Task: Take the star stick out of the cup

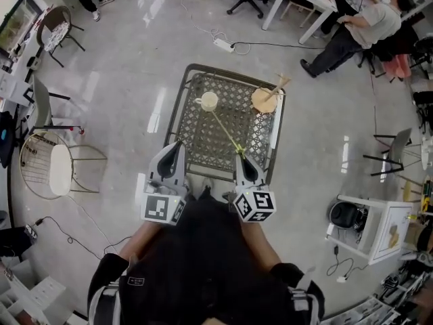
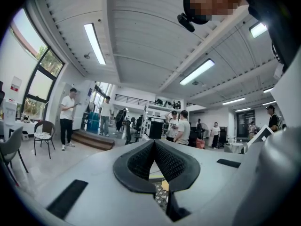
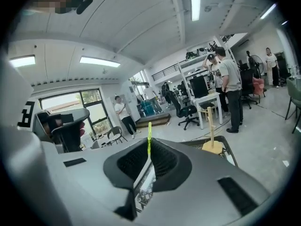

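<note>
Left hand-held gripper (image 1: 177, 145), jaws together on nothing, idle over the near edge of the mesh counter (image 1: 181, 108); right hand-held gripper (image 1: 241, 156) clamped on the near end of the thin star stick (image 1: 224, 128), which slants away to the cup (image 1: 209, 101), its far end at the cup's mouth, not yet clear. Risks: a sideways pull would probably tip the light, unsteadied cup; the slim shaft may swivel or slip between the pads; a wide swing could strike the wooden stand (image 1: 265, 100) beyond.

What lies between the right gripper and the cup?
Only the thin green stick, held by the right gripper and reaching to the cup, above the mesh table. The head view shows it.
</note>
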Demonstrator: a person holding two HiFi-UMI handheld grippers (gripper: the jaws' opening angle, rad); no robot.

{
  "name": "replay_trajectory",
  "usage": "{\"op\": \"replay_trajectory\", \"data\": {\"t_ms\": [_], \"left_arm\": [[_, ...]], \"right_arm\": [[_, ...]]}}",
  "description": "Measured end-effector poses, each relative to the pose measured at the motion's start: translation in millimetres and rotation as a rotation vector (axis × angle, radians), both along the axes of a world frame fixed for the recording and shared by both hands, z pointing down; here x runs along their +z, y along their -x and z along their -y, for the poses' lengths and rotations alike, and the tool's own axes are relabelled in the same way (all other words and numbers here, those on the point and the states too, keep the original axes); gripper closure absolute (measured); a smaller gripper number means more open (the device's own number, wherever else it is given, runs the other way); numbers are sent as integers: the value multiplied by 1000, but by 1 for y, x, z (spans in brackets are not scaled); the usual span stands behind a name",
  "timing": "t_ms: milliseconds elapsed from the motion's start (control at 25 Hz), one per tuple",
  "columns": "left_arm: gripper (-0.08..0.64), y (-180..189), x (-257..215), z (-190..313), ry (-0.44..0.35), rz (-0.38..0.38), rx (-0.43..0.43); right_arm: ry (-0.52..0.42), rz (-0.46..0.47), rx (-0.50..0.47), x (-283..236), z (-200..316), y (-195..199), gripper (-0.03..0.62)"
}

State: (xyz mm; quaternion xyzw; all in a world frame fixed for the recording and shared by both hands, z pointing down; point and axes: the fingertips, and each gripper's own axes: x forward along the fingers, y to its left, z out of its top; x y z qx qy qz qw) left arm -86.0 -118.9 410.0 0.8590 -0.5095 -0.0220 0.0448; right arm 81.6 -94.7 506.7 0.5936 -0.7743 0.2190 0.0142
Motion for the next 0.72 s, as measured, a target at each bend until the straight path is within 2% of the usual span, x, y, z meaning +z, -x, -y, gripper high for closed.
{"op": "replay_trajectory", "data": {"t_ms": [720], "left_arm": [[545, 6, 3, 5, 5, -23, 48]], "right_arm": [[-5, -48, 33, -1, -5, 9, 572]]}}
